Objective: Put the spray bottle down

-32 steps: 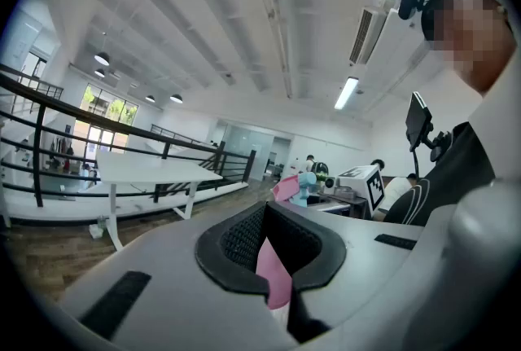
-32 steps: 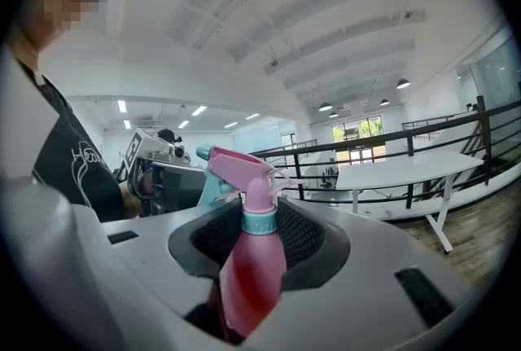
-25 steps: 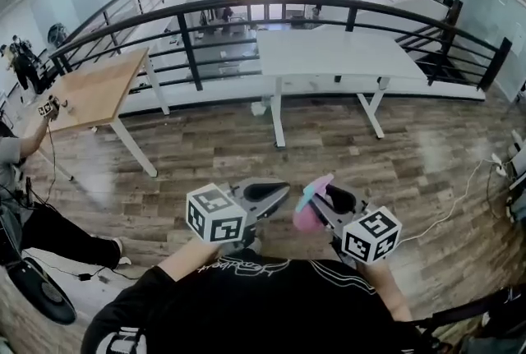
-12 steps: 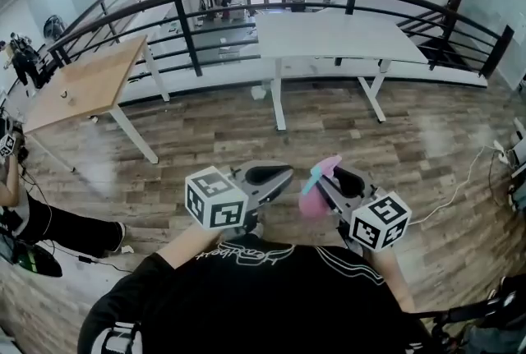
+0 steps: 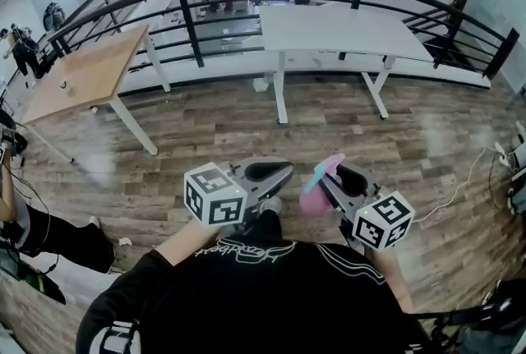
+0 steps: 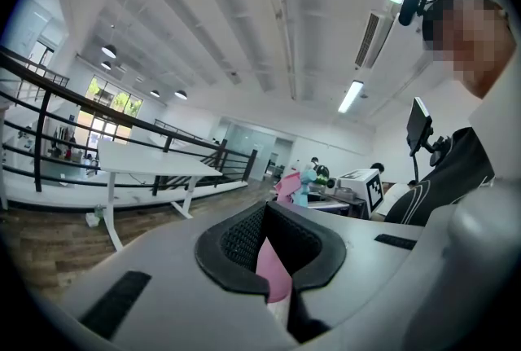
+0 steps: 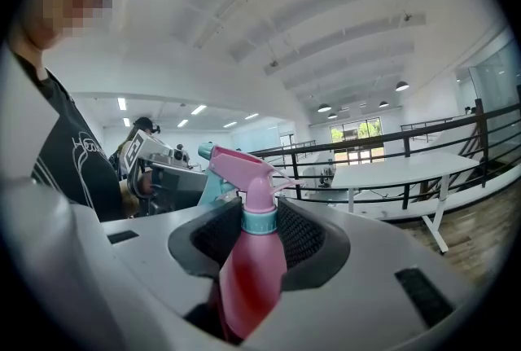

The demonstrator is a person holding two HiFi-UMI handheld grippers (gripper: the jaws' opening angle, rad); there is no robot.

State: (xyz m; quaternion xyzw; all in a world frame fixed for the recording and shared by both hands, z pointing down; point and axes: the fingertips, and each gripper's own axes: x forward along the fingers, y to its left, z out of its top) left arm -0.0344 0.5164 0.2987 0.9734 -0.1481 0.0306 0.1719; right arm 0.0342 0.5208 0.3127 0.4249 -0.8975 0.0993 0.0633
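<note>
A pink spray bottle (image 5: 315,195) with a teal collar and pink trigger head stands upright between the jaws of my right gripper (image 5: 333,180), which is shut on its body. In the right gripper view the spray bottle (image 7: 251,268) fills the gap of the right gripper (image 7: 260,237). My left gripper (image 5: 271,173) hangs beside it at chest height, about a hand's width to the left. In the left gripper view the left gripper (image 6: 269,247) is shut on a thin pink strip (image 6: 269,264), seemingly cloth. Both grippers are held in the air over the wooden floor.
A white desk (image 5: 337,32) stands ahead beyond the plank floor, with a wooden table (image 5: 90,77) at the left. A black railing (image 5: 191,36) runs behind both. A seated person's leg (image 5: 41,229) lies at the far left. A white cable (image 5: 460,192) trails on the floor at the right.
Both grippers stay close to my chest, the bottle still held. The person at the left has drawn the leg and arm back. My head has shifted slightly.
</note>
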